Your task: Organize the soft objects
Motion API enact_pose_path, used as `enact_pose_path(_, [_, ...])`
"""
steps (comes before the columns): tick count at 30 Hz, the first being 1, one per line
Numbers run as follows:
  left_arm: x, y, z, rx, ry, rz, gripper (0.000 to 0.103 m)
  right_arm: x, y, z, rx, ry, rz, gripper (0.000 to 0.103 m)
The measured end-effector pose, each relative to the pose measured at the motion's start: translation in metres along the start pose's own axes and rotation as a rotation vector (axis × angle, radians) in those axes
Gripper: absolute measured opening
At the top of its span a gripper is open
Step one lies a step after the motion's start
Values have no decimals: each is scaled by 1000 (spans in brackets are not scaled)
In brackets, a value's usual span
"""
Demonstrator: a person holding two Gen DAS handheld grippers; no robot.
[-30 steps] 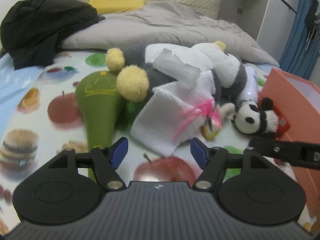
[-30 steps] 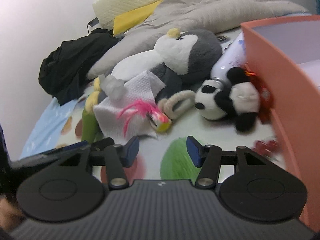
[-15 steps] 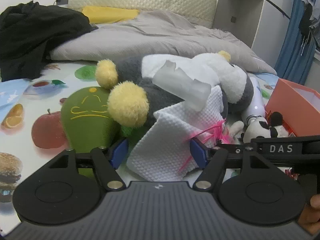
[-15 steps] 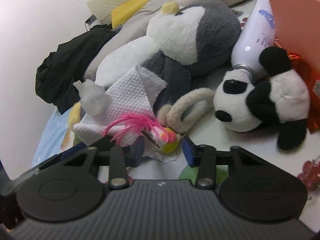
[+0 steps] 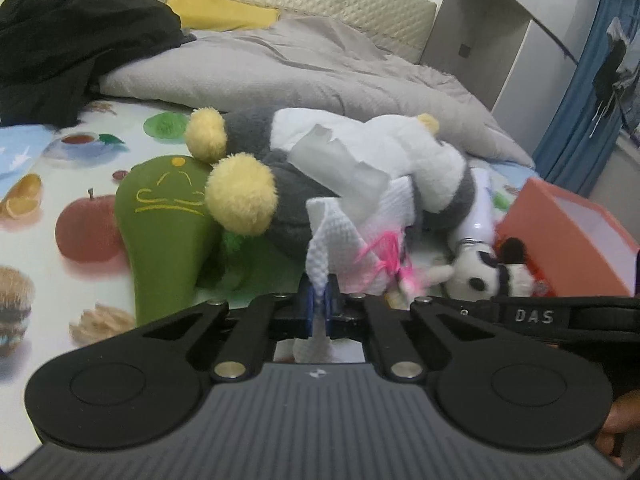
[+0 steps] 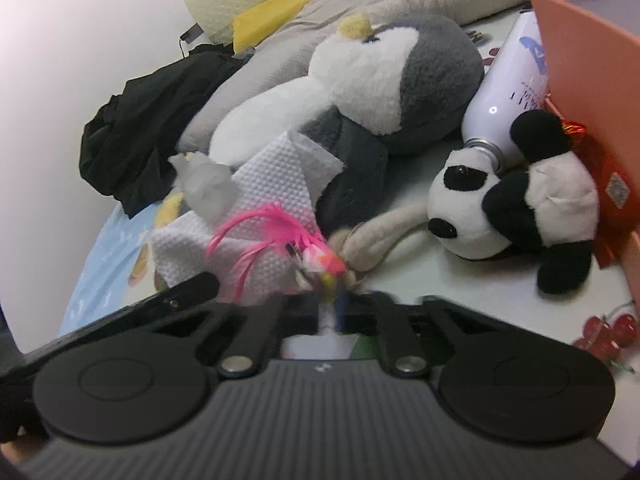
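L tongs (image 5: 319, 311) pinch white cloth (image 5: 340, 236), R tongs (image 6: 331, 312) pinch feather toy (image 6: 316, 258)

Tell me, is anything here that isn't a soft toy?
Yes. A hard white spray bottle lies on its side between the big grey-and-white plush penguin and the orange box, its neck behind the small panda plush.

Both fisheye views sit low over the bed (image 5: 80, 184), each looking forward past its own gripper. The left wrist view faces the headboard (image 5: 304, 4), close to the white cloth (image 5: 336, 236). The right wrist view looks leftward toward the wall (image 6: 80, 40), equally close. Both share the cloth, the penguin plush (image 6: 392, 80), the panda (image 6: 508, 204) and the orange box (image 5: 568, 240).
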State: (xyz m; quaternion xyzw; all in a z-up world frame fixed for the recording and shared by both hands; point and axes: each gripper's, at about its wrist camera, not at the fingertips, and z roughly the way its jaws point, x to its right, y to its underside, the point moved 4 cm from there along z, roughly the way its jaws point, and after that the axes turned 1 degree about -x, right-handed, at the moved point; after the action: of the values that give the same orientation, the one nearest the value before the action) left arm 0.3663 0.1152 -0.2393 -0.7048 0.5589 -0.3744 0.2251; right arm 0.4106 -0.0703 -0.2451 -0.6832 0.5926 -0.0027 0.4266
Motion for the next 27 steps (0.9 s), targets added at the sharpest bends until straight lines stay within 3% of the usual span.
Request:
enact_pose_path(11, [16, 32, -57, -16, 0, -94, 5, -3, 15, -39, 28, 41, 3, 8])
enact_pose_path(13, [16, 37, -61, -21, 3, -102, 5, 3, 17, -37, 16, 65, 25, 19])
enact_pose_path(14, [16, 39, -62, -25, 6, -105, 5, 5, 17, -35, 11, 73, 33, 36])
enact_pose_path(15, [16, 41, -63, -28, 5, -105, 5, 7, 20, -34, 7, 75, 42, 46])
enact_pose_path(27, [8, 53, -53, -66, 2, -117, 5, 11, 23, -1, -28, 33, 179, 46])
